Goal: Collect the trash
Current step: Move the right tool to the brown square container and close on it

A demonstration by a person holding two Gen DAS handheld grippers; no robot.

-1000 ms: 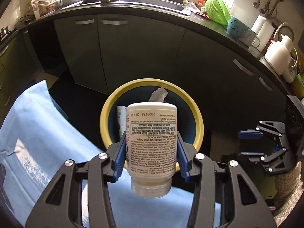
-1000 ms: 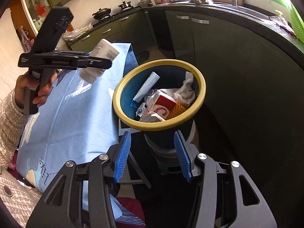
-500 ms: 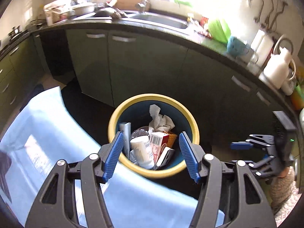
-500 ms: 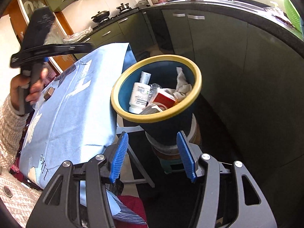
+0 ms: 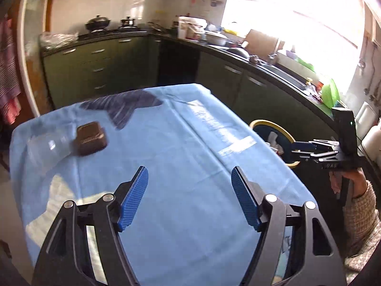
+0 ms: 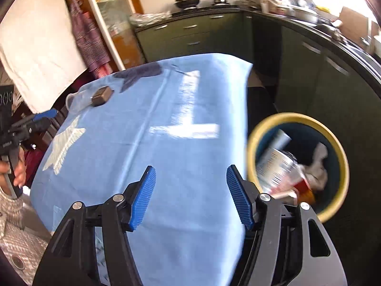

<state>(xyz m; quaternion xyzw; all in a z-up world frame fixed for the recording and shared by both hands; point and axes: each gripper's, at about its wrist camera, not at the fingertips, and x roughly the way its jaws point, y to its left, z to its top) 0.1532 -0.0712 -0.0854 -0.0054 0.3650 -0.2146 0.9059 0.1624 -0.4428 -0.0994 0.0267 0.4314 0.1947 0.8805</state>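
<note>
Step in hand: between pickups; both grippers face the blue-clothed surface with nothing carried.
Left gripper: jaws spread and opening, nothing between them.
Right gripper: jaws spread and opening, likewise empty.
Trash bin: yellow-rimmed, just off the surface's right edge, already holding a white bottle, a tube and crumpled paper.
Trash left: a clear plastic cup lying on its side and a small dark box right beside it, at the far left of the surface.
Next move, by my reading: reach the left gripper across to the box or cup, straddle it with the jaws, then close gently, since the thin cup looks likely to crush or slip.
</note>
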